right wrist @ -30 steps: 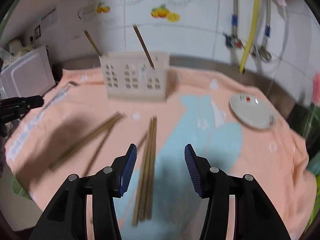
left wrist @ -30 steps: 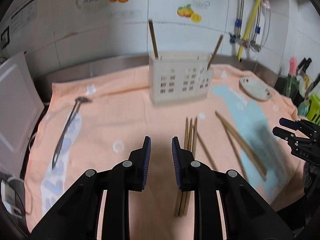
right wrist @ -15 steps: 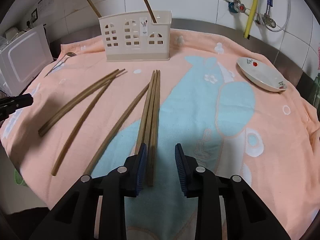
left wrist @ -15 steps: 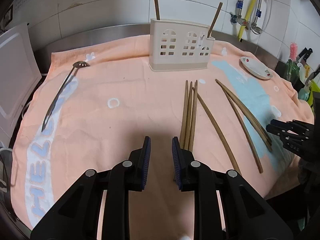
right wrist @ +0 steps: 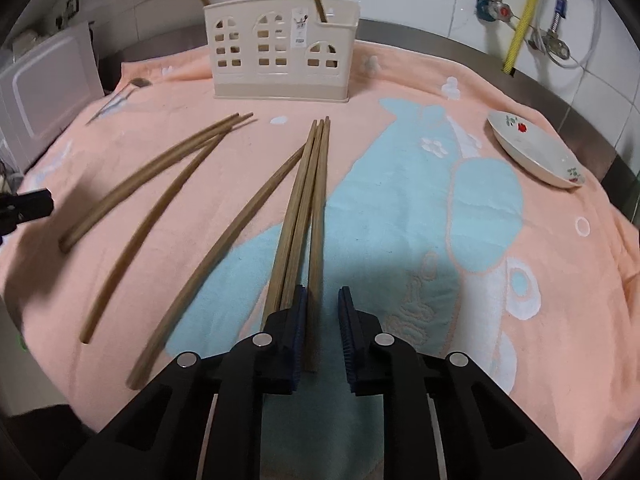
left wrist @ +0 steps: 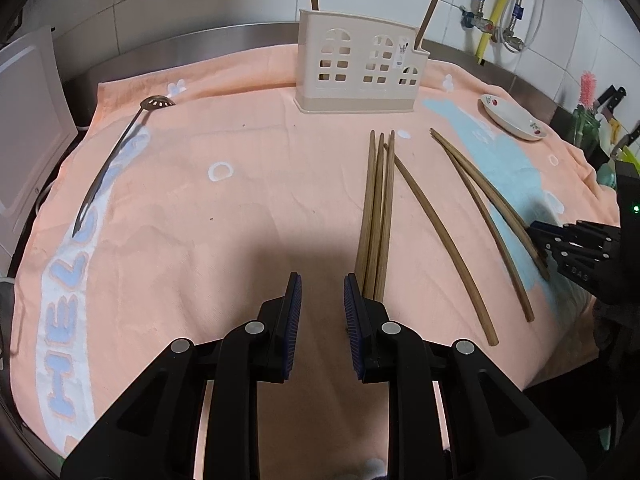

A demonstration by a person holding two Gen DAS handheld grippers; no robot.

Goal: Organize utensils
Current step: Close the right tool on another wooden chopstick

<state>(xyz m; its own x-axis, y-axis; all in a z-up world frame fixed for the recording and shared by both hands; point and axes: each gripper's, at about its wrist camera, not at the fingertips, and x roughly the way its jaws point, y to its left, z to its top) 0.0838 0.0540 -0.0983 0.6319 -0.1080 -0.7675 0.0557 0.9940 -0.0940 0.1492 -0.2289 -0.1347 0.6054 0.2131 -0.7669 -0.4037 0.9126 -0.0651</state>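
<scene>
1. Three straight wooden chopsticks point(left wrist: 375, 208) are lying side by side on the fuzzy peach towel point(left wrist: 240, 200) in the left wrist view, their near ends running under the right finger of the left tongs point(left wrist: 320, 300), which are hovering slightly parted with nothing between the ribbed blue pads.
2. Further right, a single curved chopstick point(left wrist: 438, 236) and a loose pair point(left wrist: 480, 200) are resting on the towel; the right tongs point(left wrist: 538, 236) are showing at the frame edge beside the pair's near ends.
3. Beyond, a cream plastic utensil holder point(left wrist: 360, 72) with arched cutouts is standing upright with two sticks in it, while a slim metal slotted spoon point(left wrist: 116, 156) is lying far left and a shallow white dish point(left wrist: 512, 118) far right.
4. Seen from the right wrist, the right tongs point(right wrist: 322, 320) are sitting narrowly parted, straddling the rightmost stick of the three-stick bundle point(right wrist: 308, 200) without clamping it.
</scene>
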